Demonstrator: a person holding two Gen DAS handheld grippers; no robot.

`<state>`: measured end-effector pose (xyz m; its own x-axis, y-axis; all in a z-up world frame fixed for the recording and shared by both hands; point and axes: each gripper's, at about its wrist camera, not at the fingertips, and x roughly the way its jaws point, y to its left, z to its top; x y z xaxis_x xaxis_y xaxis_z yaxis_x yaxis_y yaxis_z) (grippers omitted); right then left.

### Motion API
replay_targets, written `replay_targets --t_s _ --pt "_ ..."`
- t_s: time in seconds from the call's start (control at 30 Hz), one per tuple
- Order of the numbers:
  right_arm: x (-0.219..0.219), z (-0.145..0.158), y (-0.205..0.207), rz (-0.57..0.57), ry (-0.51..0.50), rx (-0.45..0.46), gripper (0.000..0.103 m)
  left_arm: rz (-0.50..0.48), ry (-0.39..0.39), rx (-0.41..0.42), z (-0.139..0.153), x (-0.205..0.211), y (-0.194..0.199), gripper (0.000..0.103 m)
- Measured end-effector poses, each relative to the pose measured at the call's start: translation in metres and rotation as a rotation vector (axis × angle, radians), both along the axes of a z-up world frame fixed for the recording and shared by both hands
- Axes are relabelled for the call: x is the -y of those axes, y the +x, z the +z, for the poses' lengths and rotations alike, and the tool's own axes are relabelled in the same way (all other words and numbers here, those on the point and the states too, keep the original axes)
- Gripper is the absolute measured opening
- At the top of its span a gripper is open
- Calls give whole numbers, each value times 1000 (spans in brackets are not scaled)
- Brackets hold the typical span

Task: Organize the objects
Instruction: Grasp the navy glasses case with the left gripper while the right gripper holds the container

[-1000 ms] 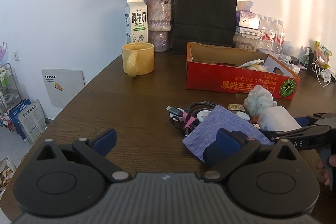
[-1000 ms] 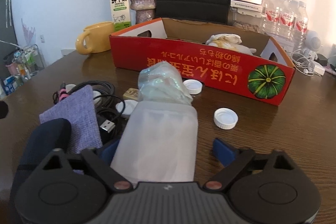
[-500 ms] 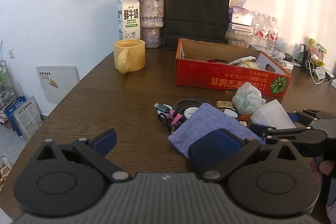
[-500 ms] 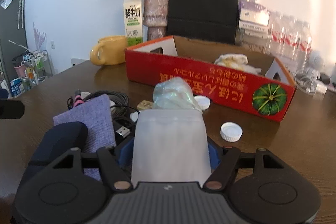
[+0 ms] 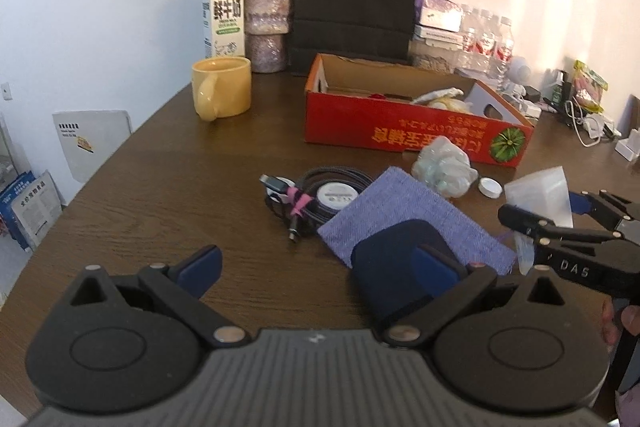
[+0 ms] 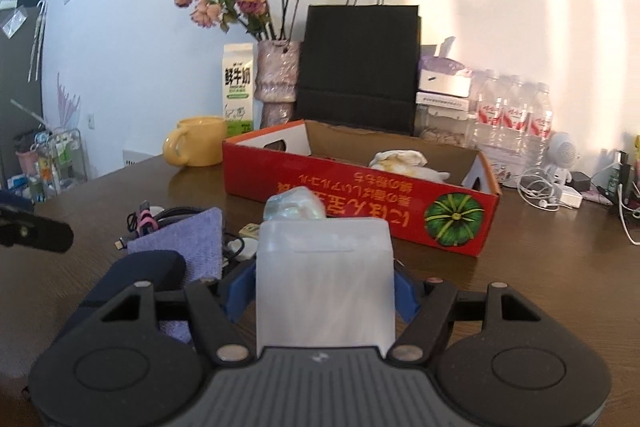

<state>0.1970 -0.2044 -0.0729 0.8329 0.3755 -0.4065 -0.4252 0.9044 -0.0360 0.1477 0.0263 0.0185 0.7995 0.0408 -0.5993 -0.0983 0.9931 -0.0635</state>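
right tongs (image 6: 322, 291) clamping translucent box (image 6: 324, 283), box edge clear of table

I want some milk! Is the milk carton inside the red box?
No, the milk carton stands on the table behind the yellow mug, outside the red box.

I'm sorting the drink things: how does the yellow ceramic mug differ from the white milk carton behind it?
The yellow ceramic mug is squat, round and open-topped with a handle; the white milk carton is tall, boxy and closed at its gabled top. The mug is plain yellow; the carton is white with printed characters and a green band. The mug stands nearer the camera, the carton nearer the wall. Both stand upright on the brown wooden table.
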Motion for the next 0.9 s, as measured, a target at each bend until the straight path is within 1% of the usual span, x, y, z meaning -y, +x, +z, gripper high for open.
replay_targets --t_s 0.13,0.27,0.37,0.5,0.7,0.8,0.9 --pt "11 3 -2 -14 30 11 68 -14 -24 -26 -3 5 1 103" --pt "15 1 -1 -19 42 -1 69 -49 -58 -43 -4 14 -1 103" --pt "13 0 -1 -13 36 -10 69 -87 -56 -38 -2 26 -3 103" --pt "13 -1 0 -15 35 -19 69 -143 -57 -55 -3 44 1 103" --pt "16 -1 2 -22 57 -33 69 -216 -47 -96 -15 76 11 103" --pt "17 -1 2 -21 59 -34 69 -190 -34 -129 -25 84 19 103" --pt "17 -1 1 -17 60 -32 69 -141 -59 -147 -36 84 26 103"
